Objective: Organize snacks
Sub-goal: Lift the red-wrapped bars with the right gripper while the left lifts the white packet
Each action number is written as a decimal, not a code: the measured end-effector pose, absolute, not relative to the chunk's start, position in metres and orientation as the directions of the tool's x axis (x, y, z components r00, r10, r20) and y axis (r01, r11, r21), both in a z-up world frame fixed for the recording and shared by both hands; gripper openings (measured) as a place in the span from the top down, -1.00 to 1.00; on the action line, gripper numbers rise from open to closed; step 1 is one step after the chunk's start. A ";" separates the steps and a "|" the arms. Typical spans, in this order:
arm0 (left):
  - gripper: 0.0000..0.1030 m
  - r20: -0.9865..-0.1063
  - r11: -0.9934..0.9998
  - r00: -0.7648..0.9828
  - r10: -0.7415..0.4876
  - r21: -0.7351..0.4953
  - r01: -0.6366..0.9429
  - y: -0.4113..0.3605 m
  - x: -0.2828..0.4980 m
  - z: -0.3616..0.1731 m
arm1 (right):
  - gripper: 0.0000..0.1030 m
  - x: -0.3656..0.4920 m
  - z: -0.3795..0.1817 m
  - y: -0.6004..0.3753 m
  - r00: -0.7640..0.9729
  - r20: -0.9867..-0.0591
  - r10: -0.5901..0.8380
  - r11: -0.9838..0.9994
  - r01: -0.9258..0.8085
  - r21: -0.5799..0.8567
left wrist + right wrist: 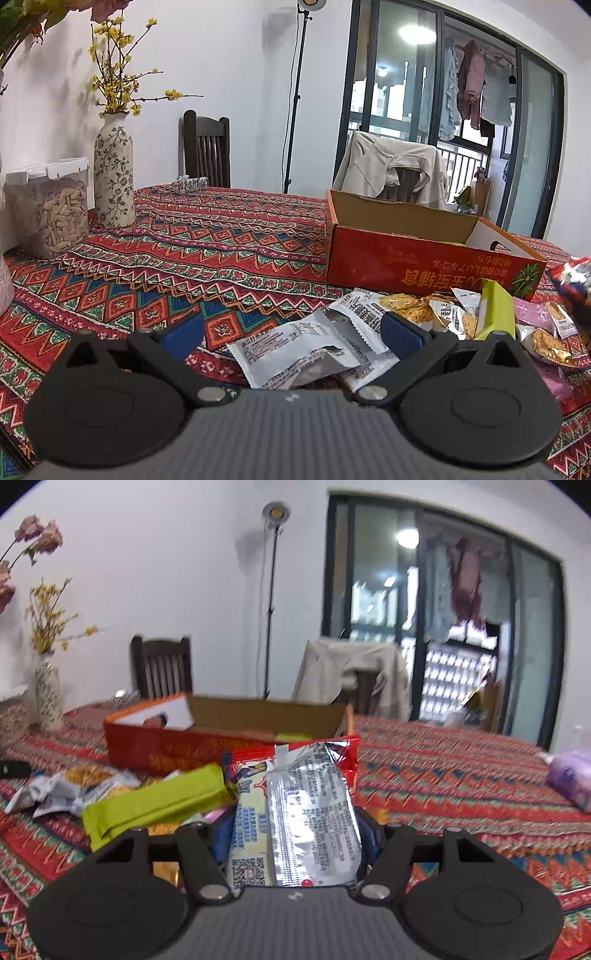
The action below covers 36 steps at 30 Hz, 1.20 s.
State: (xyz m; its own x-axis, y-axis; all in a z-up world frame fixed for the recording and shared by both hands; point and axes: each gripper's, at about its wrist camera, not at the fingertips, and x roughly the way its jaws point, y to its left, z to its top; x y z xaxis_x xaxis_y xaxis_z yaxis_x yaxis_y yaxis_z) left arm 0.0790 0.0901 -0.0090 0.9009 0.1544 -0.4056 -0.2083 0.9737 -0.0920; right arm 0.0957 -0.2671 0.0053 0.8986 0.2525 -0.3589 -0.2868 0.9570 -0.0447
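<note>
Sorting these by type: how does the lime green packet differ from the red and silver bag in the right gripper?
The lime green packet is long, narrow and plain, while the red and silver bag is wider, shiny and covered in print. The green packet lies across the snack pile on the tablecloth; the red and silver bag stands between the pads of the right gripper. Both are sealed snacks in front of the cardboard box.

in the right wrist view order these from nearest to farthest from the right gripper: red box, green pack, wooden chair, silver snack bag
1. Silver snack bag, between the right gripper's fingers.
2. Green pack, just left on the table.
3. Red box, behind the snacks.
4. Wooden chair, beyond the table, by the wall.
</note>
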 end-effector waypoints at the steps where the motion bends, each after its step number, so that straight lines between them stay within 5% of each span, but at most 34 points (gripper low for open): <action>1: -1.00 -0.411 0.974 0.898 0.154 -0.088 -0.207 0.090 0.080 -0.009 | -0.23 0.095 0.006 -0.268 0.902 -0.353 0.250 0.958 -0.283 -0.045; 6: -1.00 -0.432 0.974 0.887 0.166 -0.070 -0.217 0.087 0.083 -0.010 | -0.23 0.096 0.006 -0.272 0.903 -0.351 0.246 0.961 -0.275 -0.033; 13: -1.00 -0.616 0.982 0.786 0.055 -0.108 -0.153 0.103 0.117 -0.017 | -0.23 0.091 0.004 -0.264 0.911 -0.338 0.238 0.960 -0.274 -0.064; 16: -1.00 -0.641 0.986 0.759 0.115 -0.021 -0.168 0.101 0.126 -0.017 | -0.23 0.091 0.004 -0.265 0.910 -0.338 0.240 0.960 -0.274 -0.058; 27: -0.97 -0.669 0.985 0.734 0.113 -0.020 -0.170 0.110 0.138 -0.022 | -0.24 0.092 0.003 -0.270 0.909 -0.332 0.252 0.960 -0.278 -0.031; 34: -0.23 -0.632 0.980 0.769 0.091 -0.083 -0.183 0.119 0.121 -0.018 | -0.24 0.091 0.004 -0.273 0.908 -0.327 0.262 0.959 -0.283 -0.018; 36: -0.15 -0.622 0.977 0.779 0.080 -0.105 -0.184 0.122 0.116 -0.017 | -0.24 0.091 0.003 -0.273 0.908 -0.326 0.263 0.959 -0.284 -0.017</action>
